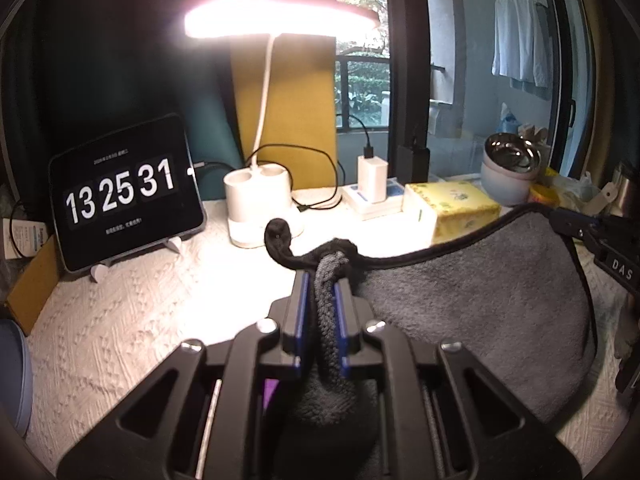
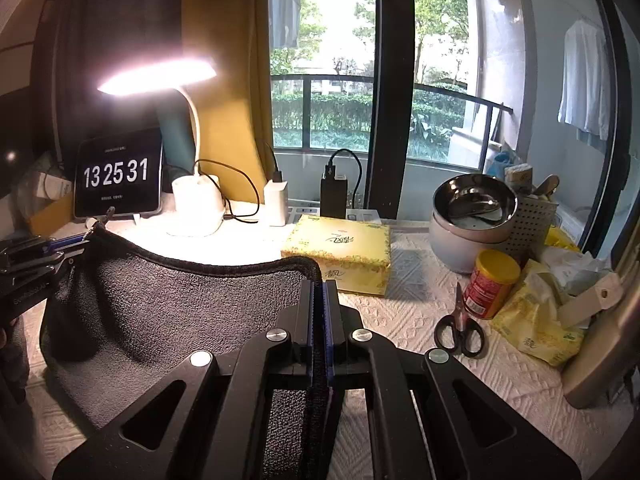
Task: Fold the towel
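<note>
Basically both claws clamped tight on towel (image 2: 180, 300) corners: left gripper (image 1: 322, 280) pinches a bunched corner, right gripper (image 2: 319, 292) the hemmed edge. Towel sags between them above tablecloth (image 2: 420, 312), presumably lifted for folding; tissue box (image 2: 340, 252) at 12 o'clock.

Wrist views, close, windowward (shared clock (image 1: 120, 194))

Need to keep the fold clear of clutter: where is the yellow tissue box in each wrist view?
Left wrist: yellow tissue box right of centre, behind the grey towel.
Right wrist: box at centre, beyond the towel's edge.
Shared landmark: white desk lamp.
</note>
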The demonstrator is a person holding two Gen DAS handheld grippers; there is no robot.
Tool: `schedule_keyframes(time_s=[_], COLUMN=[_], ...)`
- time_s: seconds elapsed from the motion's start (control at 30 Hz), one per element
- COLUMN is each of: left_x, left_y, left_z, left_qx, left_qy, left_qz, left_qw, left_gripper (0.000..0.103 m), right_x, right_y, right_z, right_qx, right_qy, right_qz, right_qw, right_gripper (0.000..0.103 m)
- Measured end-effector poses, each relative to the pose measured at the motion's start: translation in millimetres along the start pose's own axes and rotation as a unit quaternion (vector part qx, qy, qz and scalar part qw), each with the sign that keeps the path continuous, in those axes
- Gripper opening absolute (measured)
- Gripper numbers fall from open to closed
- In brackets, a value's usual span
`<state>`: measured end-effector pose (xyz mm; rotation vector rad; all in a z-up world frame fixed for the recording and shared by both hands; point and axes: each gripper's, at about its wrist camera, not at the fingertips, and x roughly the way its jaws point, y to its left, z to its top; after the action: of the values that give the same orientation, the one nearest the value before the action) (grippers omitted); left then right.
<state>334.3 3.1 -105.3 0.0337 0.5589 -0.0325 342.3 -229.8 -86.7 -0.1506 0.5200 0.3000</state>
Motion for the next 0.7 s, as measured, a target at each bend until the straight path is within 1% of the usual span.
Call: schedule_keyframes(time_s=[0.23, 0.43, 0.63, 0.7], left_x=[27, 48, 57, 57], left_y=[7, 12, 15, 15], left_z=[-5, -11, -16, -16], left_qx=[-0.009, -0.029, -0.033, -0.035], left_qy=[0.031, 0.070, 0.087, 0.090], left_qz=[0.003, 0.001, 0.018, 0.025], left_qw=[0.9995, 0.9971, 0.9955, 0.9950], left_gripper=[0.013, 0.017, 0.026, 0.033], right_x=[26, 45, 53, 54], right_y=[-5, -6, -8, -8], right_z=[-9, -17, -18, -19], right_qx=[0.006, 0.005, 0.010, 0.011], right_qy=[0.026, 0.058, 0.076, 0.078], right_qz=[-0.004, -0.014, -0.022, -0.026], right_qw=[1.000, 0.998, 0.997, 0.997], right_gripper=[0.005, 0.005, 0.005, 0.005])
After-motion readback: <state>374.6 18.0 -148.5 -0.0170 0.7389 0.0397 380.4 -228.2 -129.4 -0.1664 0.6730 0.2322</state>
